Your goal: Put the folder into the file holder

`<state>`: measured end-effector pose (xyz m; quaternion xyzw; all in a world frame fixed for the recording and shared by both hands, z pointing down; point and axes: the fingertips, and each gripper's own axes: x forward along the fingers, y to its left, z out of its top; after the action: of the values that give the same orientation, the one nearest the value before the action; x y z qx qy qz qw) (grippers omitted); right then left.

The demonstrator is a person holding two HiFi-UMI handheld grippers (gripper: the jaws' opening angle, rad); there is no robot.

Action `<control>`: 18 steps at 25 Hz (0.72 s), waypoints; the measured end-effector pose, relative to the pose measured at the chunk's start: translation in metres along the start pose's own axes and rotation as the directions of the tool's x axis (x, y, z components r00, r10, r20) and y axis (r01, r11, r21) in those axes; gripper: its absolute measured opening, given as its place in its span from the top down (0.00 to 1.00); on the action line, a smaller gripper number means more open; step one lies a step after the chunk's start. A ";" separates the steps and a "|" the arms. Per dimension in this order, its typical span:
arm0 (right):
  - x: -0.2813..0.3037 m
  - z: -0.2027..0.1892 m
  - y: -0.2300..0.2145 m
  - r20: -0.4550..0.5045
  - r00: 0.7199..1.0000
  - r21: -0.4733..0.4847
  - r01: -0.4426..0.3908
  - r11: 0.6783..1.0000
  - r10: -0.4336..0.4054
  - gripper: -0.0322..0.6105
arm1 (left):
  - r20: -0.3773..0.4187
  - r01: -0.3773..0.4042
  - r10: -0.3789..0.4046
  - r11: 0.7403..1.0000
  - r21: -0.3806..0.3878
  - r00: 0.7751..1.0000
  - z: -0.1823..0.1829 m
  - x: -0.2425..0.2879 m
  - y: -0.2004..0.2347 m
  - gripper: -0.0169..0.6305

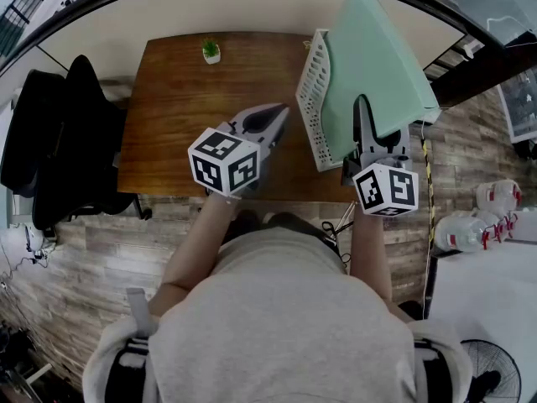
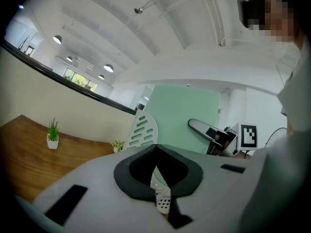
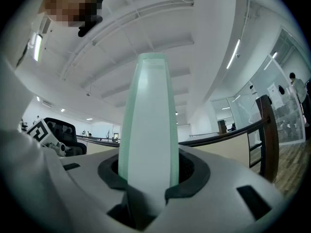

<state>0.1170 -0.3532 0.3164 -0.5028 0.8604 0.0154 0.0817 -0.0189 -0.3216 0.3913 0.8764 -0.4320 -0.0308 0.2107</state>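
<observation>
A big mint-green folder (image 1: 377, 65) stands on edge at the table's right end, and my right gripper (image 1: 365, 128) is shut on its near lower edge. In the right gripper view the folder (image 3: 148, 120) rises straight up from between the jaws of that gripper (image 3: 148, 178). A white slotted file holder (image 1: 315, 99) stands just left of the folder and touches it; whether the folder's lower edge is inside it is hidden. My left gripper (image 1: 268, 120) hovers over the table left of the holder, shut and holding nothing. The left gripper view looks past that gripper (image 2: 158, 154) at the holder (image 2: 143, 130) and folder (image 2: 184, 115).
A small potted plant (image 1: 211, 51) sits at the far edge of the wooden table (image 1: 176, 116). A black chair with dark clothing (image 1: 50, 141) stands to the left. Water bottles (image 1: 495, 208) and a fan (image 1: 491, 376) are on the floor to the right.
</observation>
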 end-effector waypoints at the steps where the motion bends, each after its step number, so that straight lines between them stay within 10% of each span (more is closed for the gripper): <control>1: 0.000 -0.002 0.000 -0.001 1.000 0.000 0.001 1.000 -0.001 0.68 | -0.002 -0.001 0.001 1.000 -0.001 1.000 -0.001 0.000 0.000 0.95; 18: -0.004 -0.033 0.000 -0.056 0.998 0.032 0.003 0.999 -0.001 0.65 | -0.031 -0.013 0.013 1.000 -0.012 0.999 -0.013 -0.002 0.002 0.95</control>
<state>0.1148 -0.3538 0.3497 -0.5024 0.8621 -0.0125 0.0654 -0.0182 -0.3167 0.4040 0.8727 -0.4342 -0.0184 0.2227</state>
